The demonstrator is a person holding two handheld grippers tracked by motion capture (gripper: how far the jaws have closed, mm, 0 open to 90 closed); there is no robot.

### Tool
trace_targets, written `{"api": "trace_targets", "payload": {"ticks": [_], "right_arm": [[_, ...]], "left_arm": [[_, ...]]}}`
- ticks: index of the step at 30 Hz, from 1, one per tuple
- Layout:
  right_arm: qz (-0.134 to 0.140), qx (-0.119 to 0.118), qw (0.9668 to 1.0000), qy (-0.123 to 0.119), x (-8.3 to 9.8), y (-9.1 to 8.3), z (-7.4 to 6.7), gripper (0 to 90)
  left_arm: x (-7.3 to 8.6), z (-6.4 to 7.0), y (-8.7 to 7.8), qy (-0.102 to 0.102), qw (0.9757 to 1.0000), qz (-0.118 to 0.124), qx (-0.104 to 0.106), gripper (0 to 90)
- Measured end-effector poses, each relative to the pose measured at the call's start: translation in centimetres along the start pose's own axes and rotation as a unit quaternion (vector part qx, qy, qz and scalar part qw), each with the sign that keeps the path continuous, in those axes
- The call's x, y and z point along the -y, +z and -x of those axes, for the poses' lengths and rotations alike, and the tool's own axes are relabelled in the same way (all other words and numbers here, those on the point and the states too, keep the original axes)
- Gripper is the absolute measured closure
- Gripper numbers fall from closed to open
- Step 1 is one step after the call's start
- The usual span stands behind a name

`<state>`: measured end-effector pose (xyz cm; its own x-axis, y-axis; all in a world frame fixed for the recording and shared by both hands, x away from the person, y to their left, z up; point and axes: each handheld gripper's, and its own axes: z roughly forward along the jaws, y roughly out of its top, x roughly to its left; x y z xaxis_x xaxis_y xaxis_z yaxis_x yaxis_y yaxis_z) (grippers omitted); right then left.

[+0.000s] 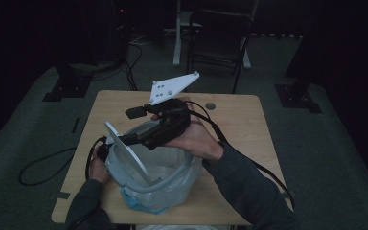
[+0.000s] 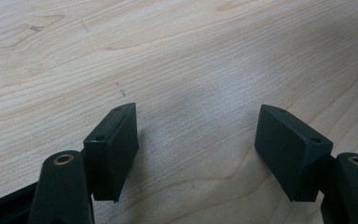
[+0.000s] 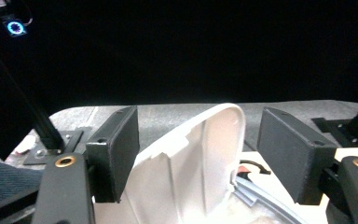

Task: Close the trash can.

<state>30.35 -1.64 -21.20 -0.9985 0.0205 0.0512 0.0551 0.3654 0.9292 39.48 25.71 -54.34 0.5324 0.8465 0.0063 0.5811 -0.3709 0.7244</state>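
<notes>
The right gripper (image 1: 133, 113) is hovering with its jaws spread apart and gripping nothing above the round grey bin lined with a thin translucent plastic bag (image 1: 158, 184), which is sitting at the near edge of the pale wooden table (image 1: 239, 124). The left gripper (image 2: 196, 140), jaws also spread and empty, is pointing at bare tabletop beside the bin. With no jaw pinching the liner, I judge it is risking slipping off the rim, and a careless nudge could tip the bin off the near edge.

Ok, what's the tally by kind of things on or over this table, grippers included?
Grippers: 2, the left gripper and the right gripper
Bin: 1
Plastic bag liner: 1
Small round object: 1
Total: 5
</notes>
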Motion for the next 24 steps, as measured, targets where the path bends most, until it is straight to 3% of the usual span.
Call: {"api": "trace_targets", "payload": {"ticks": [7,13,21,24], "right_arm": [[-0.029,0.016,0.9993,-0.019,-0.2,0.8,-0.7,29.7],[-0.022,0.020,0.9994,-0.016,0.1,0.4,-0.4,31.2],[-0.008,0.030,0.9995,0.006,0.9,-0.9,0.7,33.5],[-0.006,0.049,0.9987,0.010,1.4,-1.6,1.3,34.8]], "left_arm": [[0.0,0.0,0.0,-0.001,1.0000,0.001,0.001,30.9],[0.0,0.0,0.0,-0.001,1.0000,0.001,0.001,30.9],[0.0,0.0,0.0,-0.001,1.0000,0.001,0.001,30.9],[0.0,0.0,0.0,-0.001,1.0000,0.001,0.001,30.9]]}}
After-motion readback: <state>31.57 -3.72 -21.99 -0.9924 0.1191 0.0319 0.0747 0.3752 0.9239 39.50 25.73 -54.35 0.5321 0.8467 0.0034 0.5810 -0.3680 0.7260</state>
